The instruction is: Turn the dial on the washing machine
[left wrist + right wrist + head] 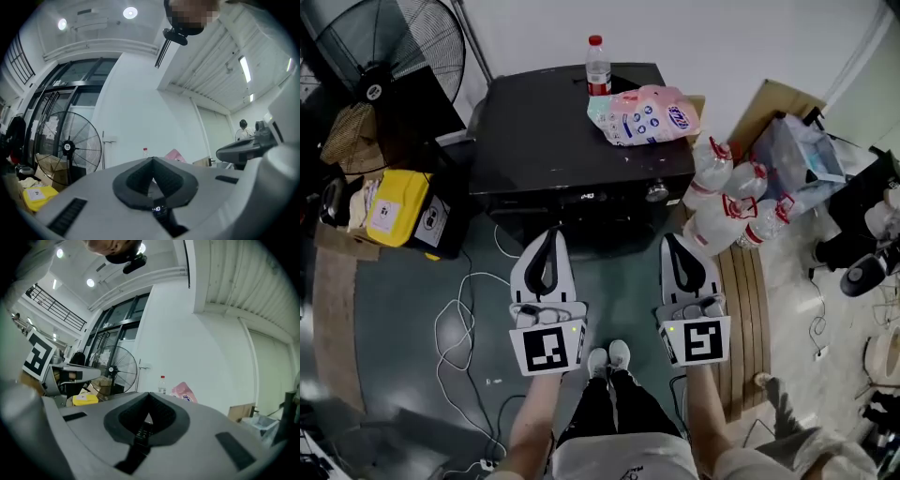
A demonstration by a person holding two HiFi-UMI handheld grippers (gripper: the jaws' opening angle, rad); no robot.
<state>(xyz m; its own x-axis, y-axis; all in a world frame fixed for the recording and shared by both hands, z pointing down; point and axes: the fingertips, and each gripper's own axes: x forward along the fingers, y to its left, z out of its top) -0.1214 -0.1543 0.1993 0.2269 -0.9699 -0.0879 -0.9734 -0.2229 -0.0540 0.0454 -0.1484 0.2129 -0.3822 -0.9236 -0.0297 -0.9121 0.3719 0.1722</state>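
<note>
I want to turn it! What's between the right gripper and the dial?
Nothing stands there. The head view shows only floor and the washer's front between right gripper and dial.

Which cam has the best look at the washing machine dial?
Head view. The dial shows whole and unblocked, a silver knob at the right end of the washing machine front panel. Neither the left gripper view nor the right gripper view shows the dial; they catch only the bottle and pink bag on the machine's top.
</note>
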